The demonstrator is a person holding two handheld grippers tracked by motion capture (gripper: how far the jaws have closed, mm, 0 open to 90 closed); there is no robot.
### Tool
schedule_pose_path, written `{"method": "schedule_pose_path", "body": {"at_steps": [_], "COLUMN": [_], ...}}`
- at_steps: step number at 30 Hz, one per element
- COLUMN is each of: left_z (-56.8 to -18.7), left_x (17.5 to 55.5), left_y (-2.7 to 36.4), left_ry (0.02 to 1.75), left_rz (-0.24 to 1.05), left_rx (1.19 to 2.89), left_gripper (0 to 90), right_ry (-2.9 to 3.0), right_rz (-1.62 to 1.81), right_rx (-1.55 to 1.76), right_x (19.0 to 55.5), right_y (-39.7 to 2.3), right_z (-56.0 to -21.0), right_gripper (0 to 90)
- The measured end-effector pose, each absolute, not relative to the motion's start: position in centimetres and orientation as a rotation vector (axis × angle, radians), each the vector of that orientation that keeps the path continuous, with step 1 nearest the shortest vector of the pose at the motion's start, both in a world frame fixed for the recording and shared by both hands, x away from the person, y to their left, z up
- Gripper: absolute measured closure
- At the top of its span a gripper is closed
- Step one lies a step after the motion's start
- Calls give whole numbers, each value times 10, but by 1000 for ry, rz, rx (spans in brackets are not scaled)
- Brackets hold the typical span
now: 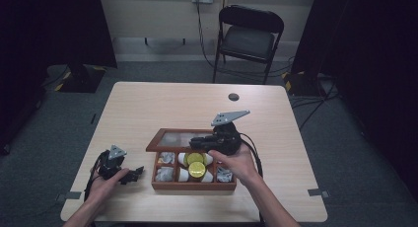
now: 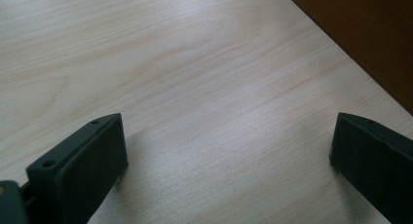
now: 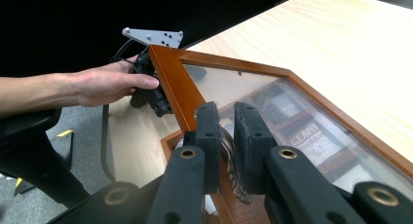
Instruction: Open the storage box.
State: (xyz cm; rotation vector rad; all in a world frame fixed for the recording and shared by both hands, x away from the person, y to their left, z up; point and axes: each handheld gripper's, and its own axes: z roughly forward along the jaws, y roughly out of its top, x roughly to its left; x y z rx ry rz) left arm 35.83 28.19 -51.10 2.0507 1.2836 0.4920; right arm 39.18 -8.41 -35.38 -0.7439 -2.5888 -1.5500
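**Wooden box: lid is being lifted by its latch**

Wood box [image 1: 193, 185] sits near the middle of the table [image 1: 148, 103], toward the near edge. Its glass lid [image 3: 272, 95] stands partly raised, hinged on the far side. Inside are compartments w/ small packets, white pods and two yellow caps [image 1: 195, 163].

Right gripper [image 3: 226, 136] has its jaws pressed close on the ornate metal latch [image 3: 233, 177] at the lid's front edge, so it pinches the latch and holds the lid up. Left gripper [image 1: 129, 175] rests on the table, left of the box; its jaws are spread wide w/ nothing between them, just bare tabletop.

Step in hand, as I judge: opening the lid, approx. half way. Next move probably needs the right hand to swing the latch in an arc up and away, following the hinge, not pulling straight. Grip is small, so it may slip. Left gripper could steady the box wall if the box starts to slide.
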Motion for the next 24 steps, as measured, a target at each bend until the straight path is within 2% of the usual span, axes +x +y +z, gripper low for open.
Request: {"method": "schedule_pose_path", "body": {"at_steps": [24], "left_z": [-511], "left_x": [358], "left_y": [282], "left_ry": [1284], "left_rz": [492], "left_rx": [2051], "left_gripper": [0], "right_ry": [-2575], "right_rz": [-1552], "right_rx": [-782], "right_x": [406], "right_y": [-85], "right_z": [-340], "right_gripper": [814]}}
